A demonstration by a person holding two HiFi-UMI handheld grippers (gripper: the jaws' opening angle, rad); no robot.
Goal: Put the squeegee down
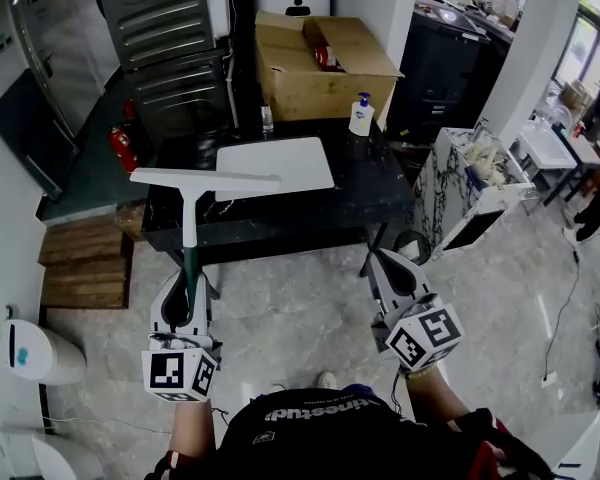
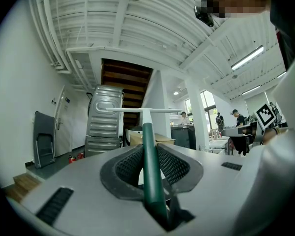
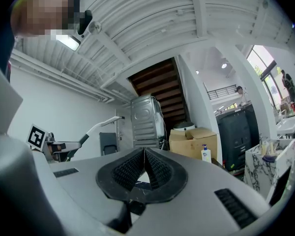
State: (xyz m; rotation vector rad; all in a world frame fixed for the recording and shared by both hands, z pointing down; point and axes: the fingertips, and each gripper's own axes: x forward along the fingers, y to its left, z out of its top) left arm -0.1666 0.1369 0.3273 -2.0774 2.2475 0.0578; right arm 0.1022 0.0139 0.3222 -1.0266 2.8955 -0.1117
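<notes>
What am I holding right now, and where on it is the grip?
The left gripper holds the squeegee by its green handle, with the blade at the far end. The right gripper is shut and empty.

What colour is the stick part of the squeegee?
The squeegee handle is dark green, white near the blade; the left gripper view shows it best.

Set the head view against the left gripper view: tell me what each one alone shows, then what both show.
Only the head view: the pump bottle on the black table, and the white bin by the wall. Only the left gripper view: the ribbed ceiling, the wooden staircase, and the left claw with its pads pressing the green handle. Both: the squeegee, the grey metal cabinet and the cardboard box.
</notes>
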